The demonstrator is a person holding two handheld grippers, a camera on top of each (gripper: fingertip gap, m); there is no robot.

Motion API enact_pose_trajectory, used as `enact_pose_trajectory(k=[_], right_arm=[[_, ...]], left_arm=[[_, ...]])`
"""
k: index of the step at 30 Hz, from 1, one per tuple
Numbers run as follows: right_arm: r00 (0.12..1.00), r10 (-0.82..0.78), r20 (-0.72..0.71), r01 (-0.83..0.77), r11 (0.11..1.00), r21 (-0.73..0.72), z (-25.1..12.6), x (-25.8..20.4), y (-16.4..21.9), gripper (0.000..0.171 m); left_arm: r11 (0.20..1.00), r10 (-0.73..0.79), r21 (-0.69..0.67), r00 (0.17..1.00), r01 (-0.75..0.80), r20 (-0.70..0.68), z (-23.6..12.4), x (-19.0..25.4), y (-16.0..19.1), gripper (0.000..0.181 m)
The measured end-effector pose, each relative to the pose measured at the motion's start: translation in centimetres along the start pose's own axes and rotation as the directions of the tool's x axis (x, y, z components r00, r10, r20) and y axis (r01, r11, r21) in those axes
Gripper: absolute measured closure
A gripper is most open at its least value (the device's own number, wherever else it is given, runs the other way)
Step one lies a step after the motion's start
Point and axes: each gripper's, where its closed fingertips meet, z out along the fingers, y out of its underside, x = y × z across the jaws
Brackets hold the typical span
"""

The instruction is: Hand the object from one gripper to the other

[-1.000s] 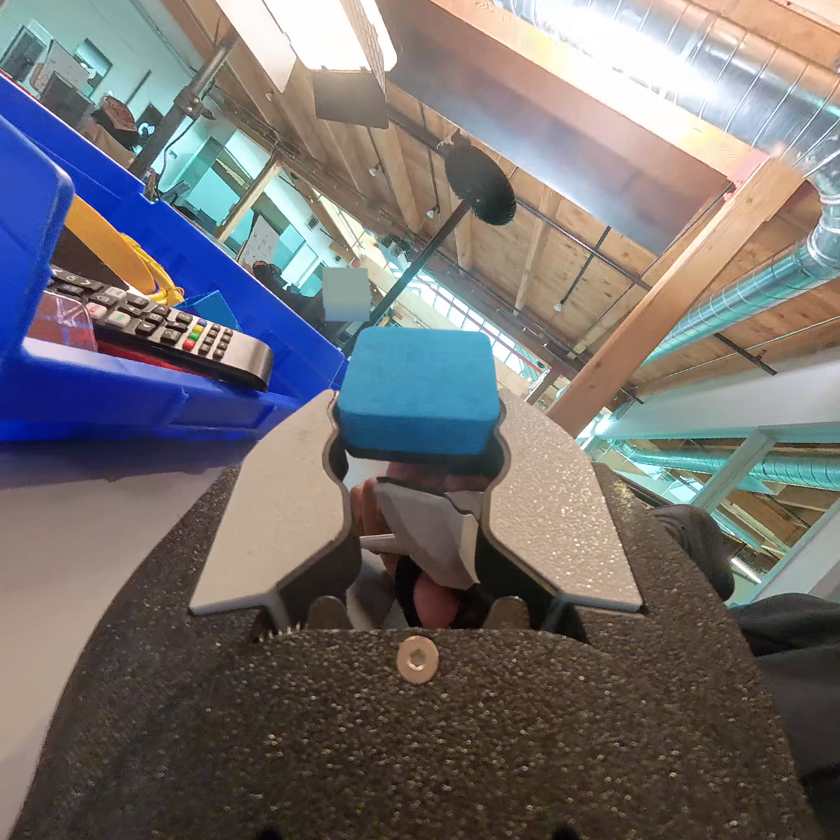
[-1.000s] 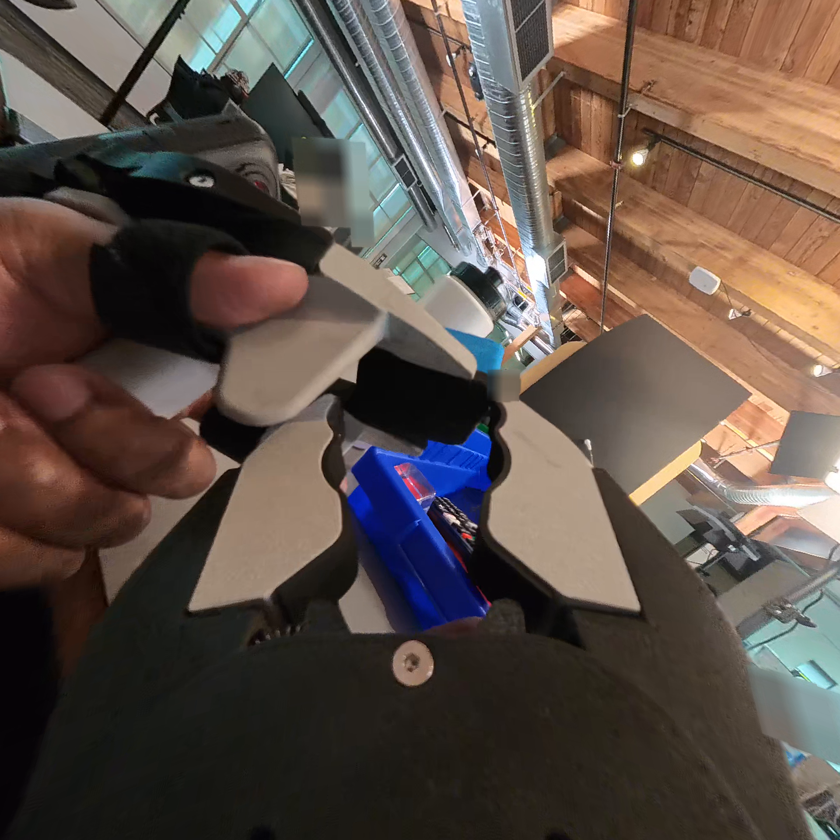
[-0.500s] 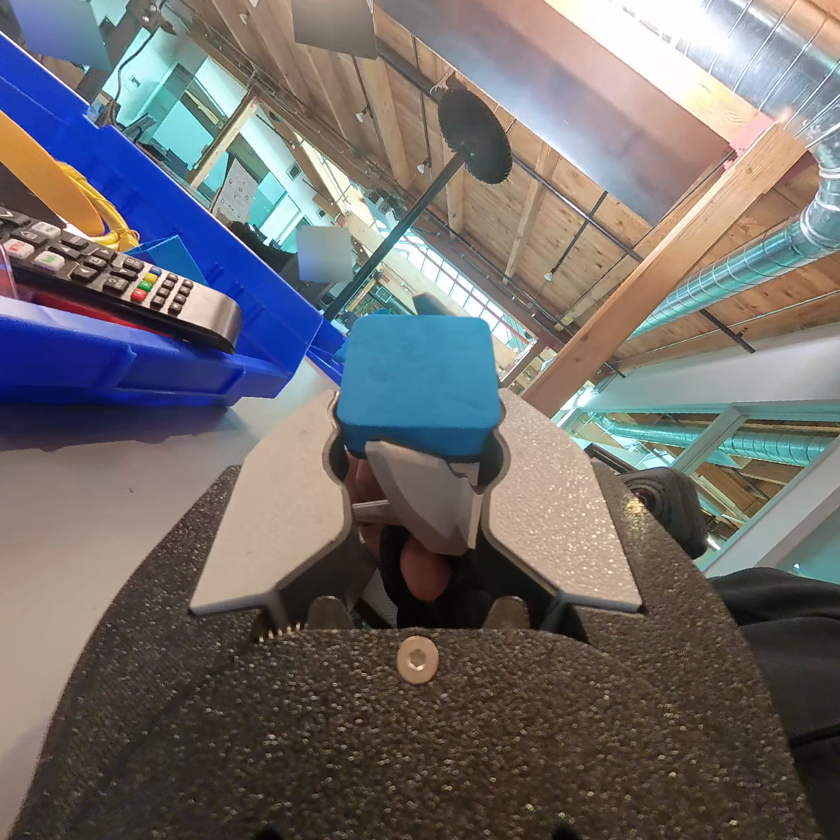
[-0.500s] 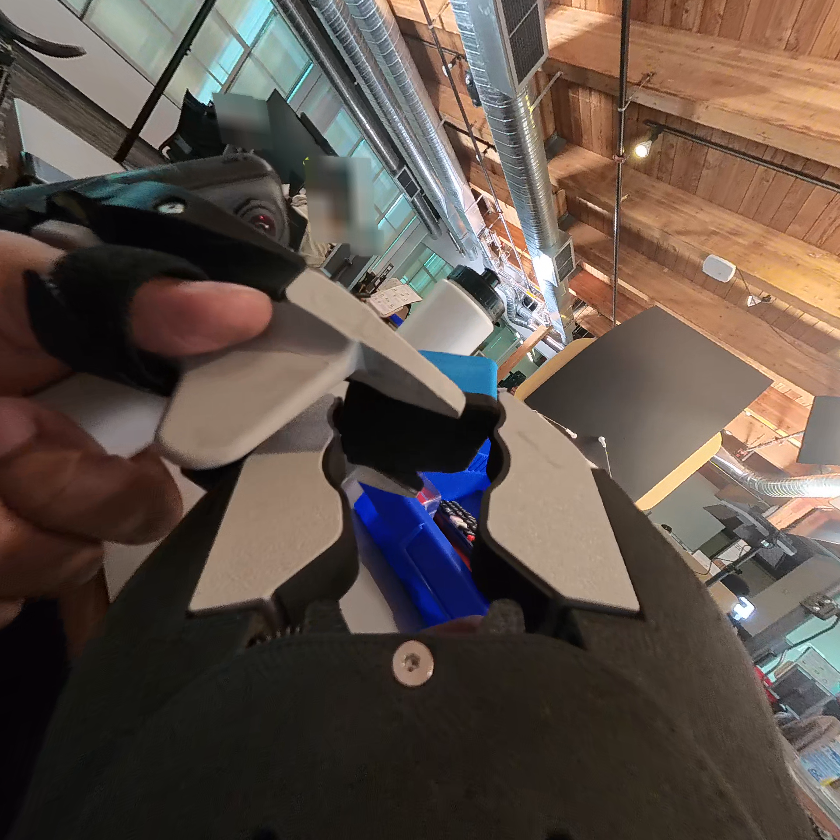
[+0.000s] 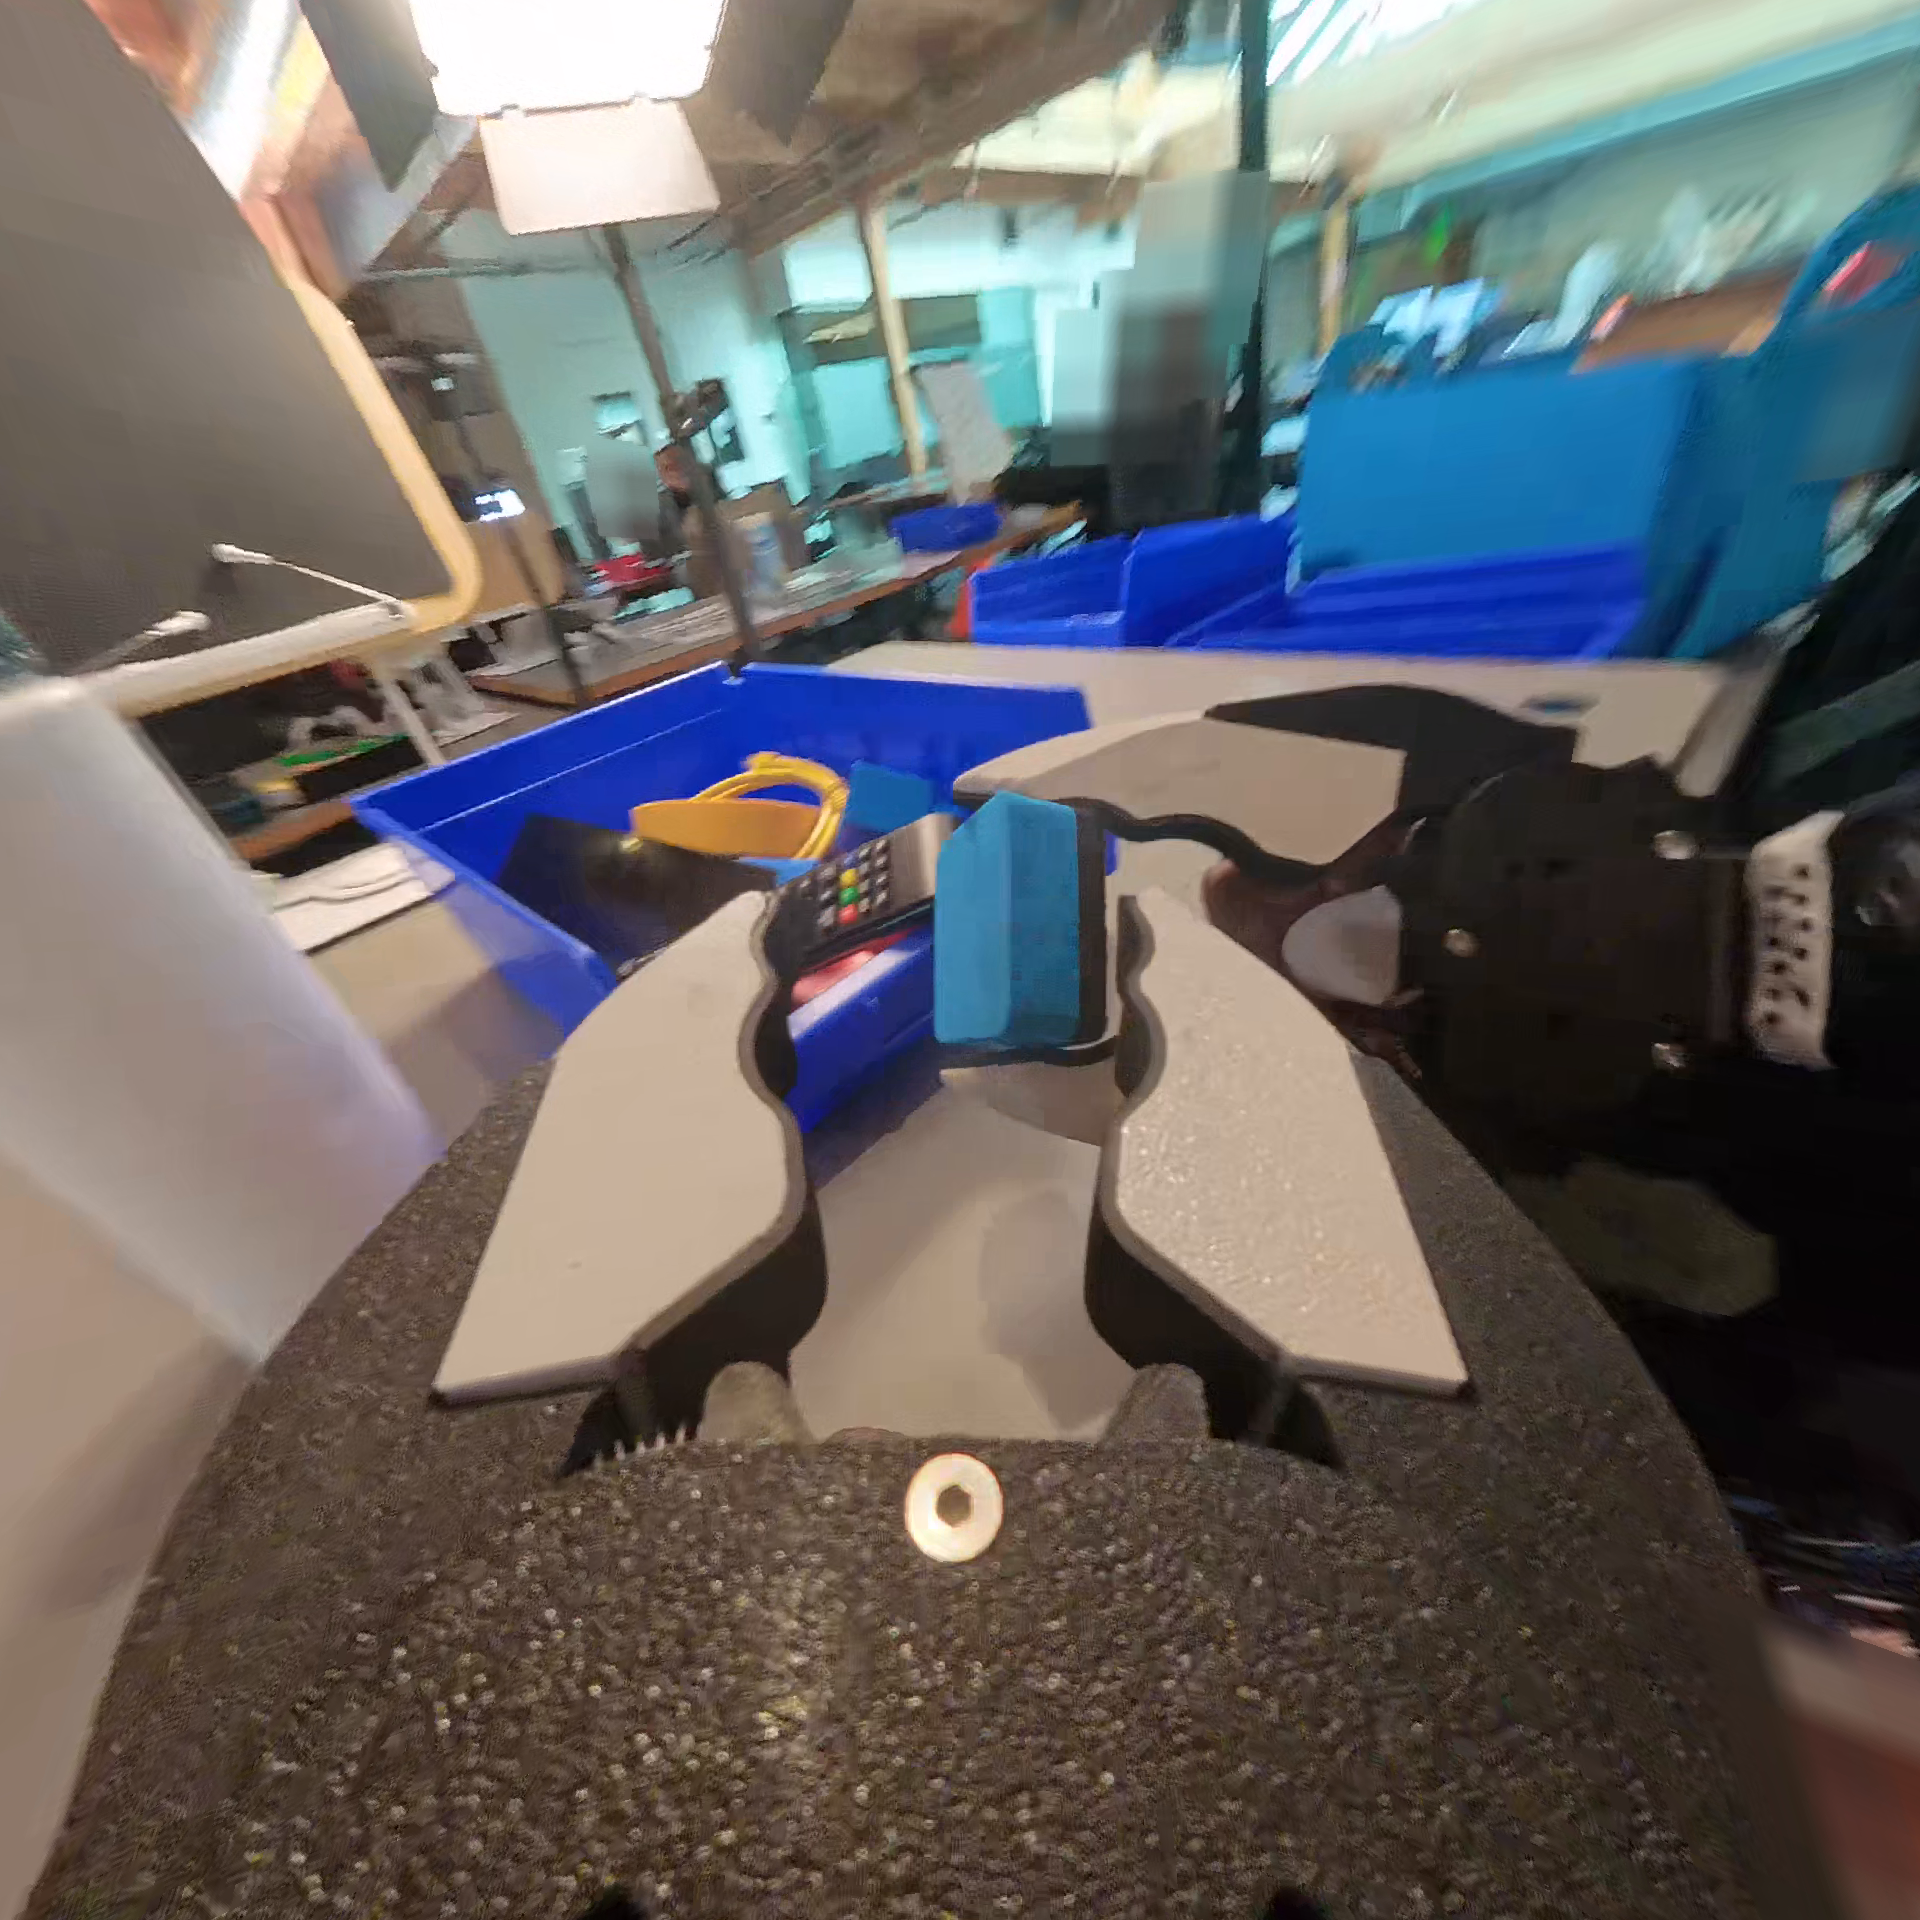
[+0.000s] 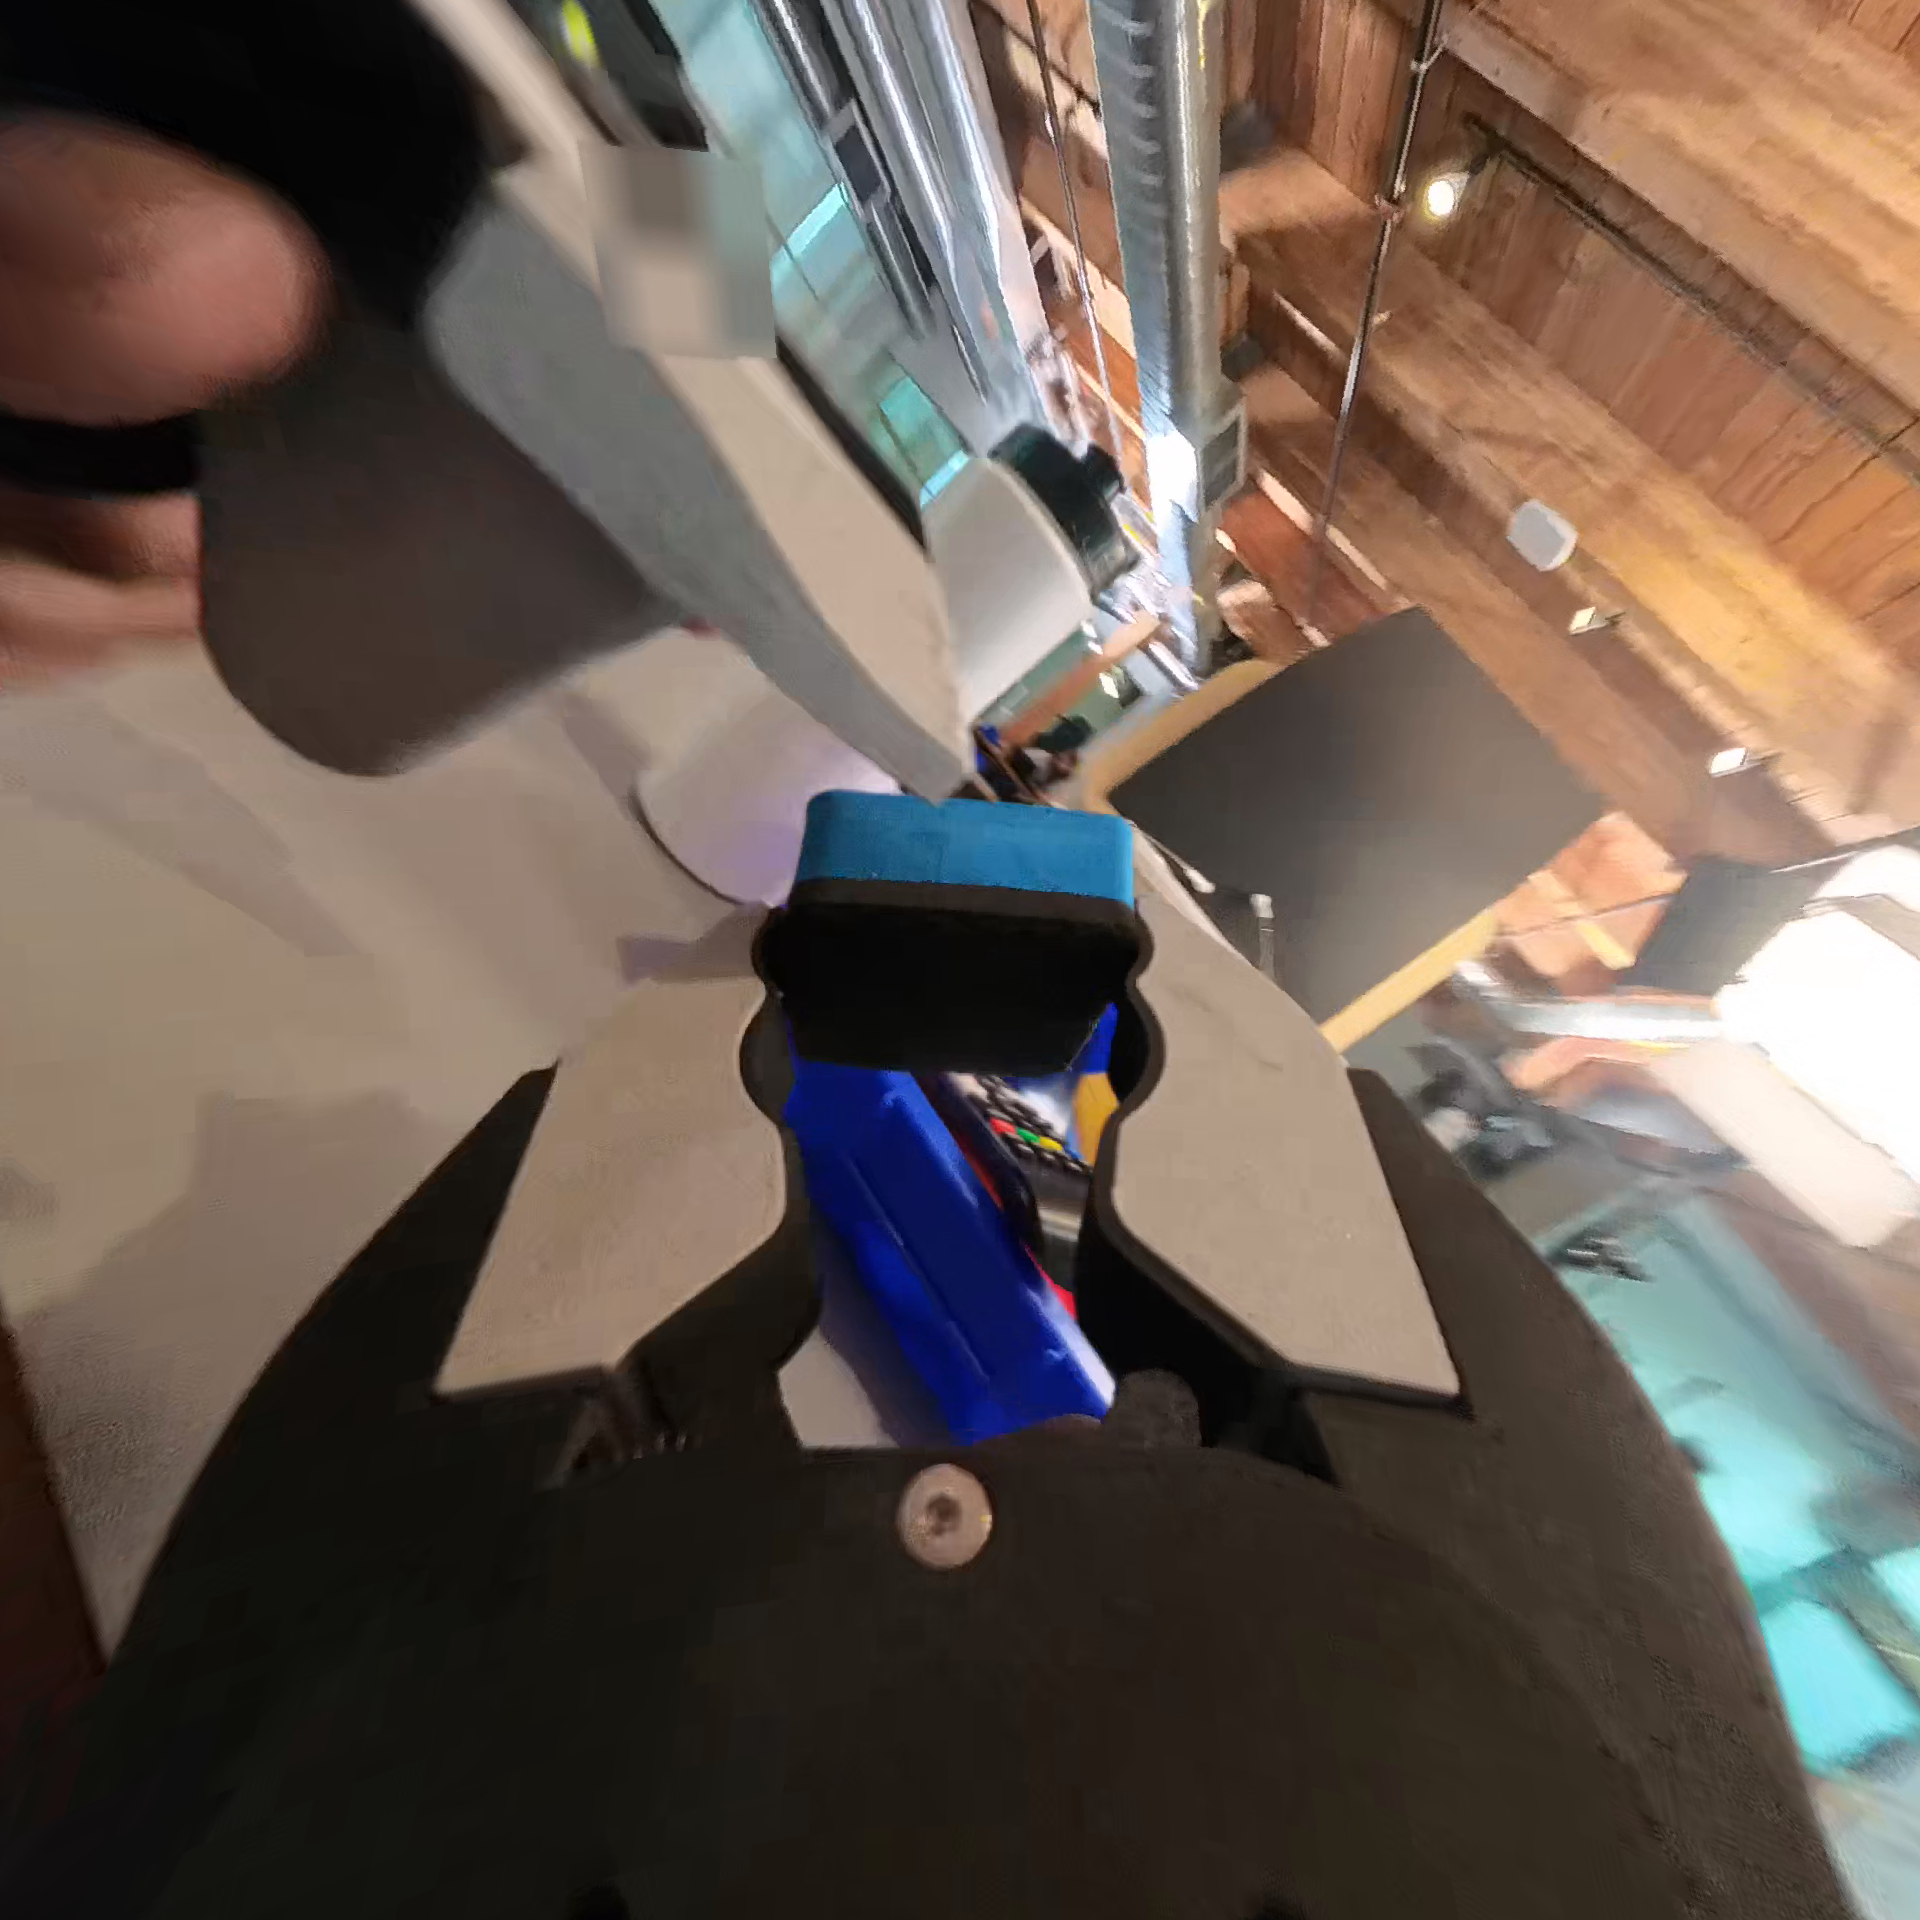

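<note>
The object is a blue foam eraser with a black felt face [image 6: 951, 977]. My right gripper [image 6: 951, 961] is shut on it, one finger on each side, with the felt face toward the camera. In the left wrist view the eraser [image 5: 1008, 925] stands on edge, held by the right gripper's fingers [image 5: 1195, 769], which reach in from the right. My left gripper [image 5: 945, 925] is open. The eraser sits near its right fingertip, and I see no grip on it. In the right wrist view the left gripper [image 6: 623, 499] is blurred at the upper left, apart from the eraser.
A blue bin [image 5: 582, 790] on the grey table [image 5: 436, 987] holds a remote control [image 5: 852, 894] and a yellow cable [image 5: 769, 810]. A white bottle [image 5: 156, 1039] stands close at the left. More blue bins [image 5: 1455, 582] stand at the far right.
The left gripper has opened and let go of the eraser, and it has swung down and away. The right gripper has shut on the eraser and now holds it alone.
</note>
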Motion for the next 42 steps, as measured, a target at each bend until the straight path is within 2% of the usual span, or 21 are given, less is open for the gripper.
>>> enact_pose_trajectory(k=[3, 5, 7, 10, 13, 15, 17, 20, 22, 24, 26, 28, 30, 32, 34, 35, 37, 39, 40, 42], right_arm=[[0.974, -0.222, -0.037, 0.220, 0.974, -0.044, 0.3, -1.4, 0.2, 0.112], [0.951, -0.306, -0.041, 0.305, 0.952, -0.042, 0.3, -2.2, 0.0, 0.112], [0.945, -0.325, -0.047, 0.323, 0.946, -0.040, 0.2, -2.2, -0.1, 0.113], [0.962, -0.268, -0.059, 0.268, 0.963, -0.007, 0.0, -1.6, -0.5, 0.112], [0.991, -0.119, -0.064, 0.123, 0.991, 0.057, -0.5, -0.3, -1.2, 0.114], [0.998, -0.014, -0.069, 0.022, 0.994, 0.107, -1.0, 0.8, -1.7, 0.112], [0.996, 0.037, -0.084, -0.025, 0.990, 0.140, -1.3, 1.7, -2.0, 0.111], [0.997, 0.011, -0.077, 0.001, 0.987, 0.159, -1.3, 1.4, -2.3, 0.109], [1.000, 0.019, -0.009, -0.017, 0.983, 0.185, -1.4, 0.5, -2.6, 0.109], [0.984, 0.113, 0.141, -0.141, 0.967, 0.212, -1.6, -0.6, -3.0, 0.115], [0.927, 0.262, 0.268, -0.320, 0.925, 0.203, -1.8, -0.5, -3.1, 0.116], [0.797, 0.420, 0.434, -0.529, 0.832, 0.167, -2.3, -0.5, -3.6, 0.116], [0.661, 0.514, 0.547, -0.675, 0.725, 0.135, -3.0, 0.0, -4.4, 0.113], [0.577, 0.549, 0.605, -0.740, 0.664, 0.103, -3.4, 0.3, -4.7, 0.117], [0.539, 0.555, 0.634, -0.760, 0.645, 0.081, -3.5, 0.2, -4.8, 0.119], [0.536, 0.551, 0.640, -0.760, 0.645, 0.081, -3.6, 0.1, -4.9, 0.121], [0.546, 0.527, 0.652, -0.751, 0.652, 0.102, -4.0, 0.0, -5.2, 0.136], [0.582, 0.505, 0.638, -0.729, 0.671, 0.133, -4.1, 0.0, -5.3, 0.138], [0.629, 0.491, 0.603, -0.698, 0.699, 0.159, -3.9, 0.1, -5.1, 0.139], [0.786, 0.429, 0.444, -0.565, 0.790, 0.237, -3.3, 1.1, -4.3, 0.142]], left_arm=[[0.982, 0.141, -0.130, 0.989, -0.134, 0.041, 0.6, 0.8, 1.8, 0.126], [0.959, 0.194, -0.220, 0.979, -0.178, 0.054, 1.1, 1.1, 3.4, 0.133], [0.949, 0.234, -0.236, 0.968, -0.207, 0.089, 1.3, 0.8, 4.0, 0.156], [0.984, 0.112, -0.145, 0.991, -0.100, 0.076, 1.2, 0.9, 2.9, 0.157], [0.980, -0.199, 0.011, 0.980, 0.200, -0.014, 0.8, 0.3, 1.2, 0.157], [0.882, -0.445, 0.105, 0.885, 0.460, -0.139, 0.2, -0.3, -0.1, 0.157], [0.713, -0.630, 0.134, 0.713, 0.688, -0.307, -0.3, -0.7, -1.1, 0.158], [0.472, -0.747, 0.079, 0.446, 0.878, -0.493, -0.8, -1.3, -1.6, 0.158], [0.403, -0.747, 0.089, 0.383, 0.911, -0.543, -1.2, -2.1, -1.6, 0.157], [0.462, -0.695, 0.128, 0.448, 0.878, -0.562, -1.6, -2.3, -1.9, 0.157], [0.584, -0.603, 0.182, 0.573, 0.791, -0.554, -2.1, -2.0, -2.5, 0.157], [0.737, -0.476, 0.218, 0.720, 0.640, -0.505, -2.2, -1.1, -2.6, 0.157], [0.856, -0.339, 0.217, 0.826, 0.470, -0.450, -2.0, 0.0, -2.0, 0.157], [0.898, -0.256, 0.210, 0.848, 0.386, -0.464, -2.1, 1.3, -1.9, 0.157], [0.911, -0.206, 0.220, 0.847, 0.349, -0.489, -2.2, 2.4, -2.0, 0.157], [0.918, -0.194, 0.211, 0.846, 0.334, -0.497, -2.1, 2.8, -1.9, 0.157], [0.928, -0.175, 0.208, 0.852, 0.311, -0.494, -2.1, 3.2, -1.8, 0.157], [0.928, -0.173, 0.211, 0.855, 0.308, -0.489, -2.1, 3.1, -1.8, 0.152], [0.928, -0.190, 0.206, 0.869, 0.311, -0.457, -1.8, 2.7, -1.7, 0.148], [0.925, -0.238, 0.185, 0.887, 0.331, -0.395, -1.4, 1.6, -1.3, 0.139]])
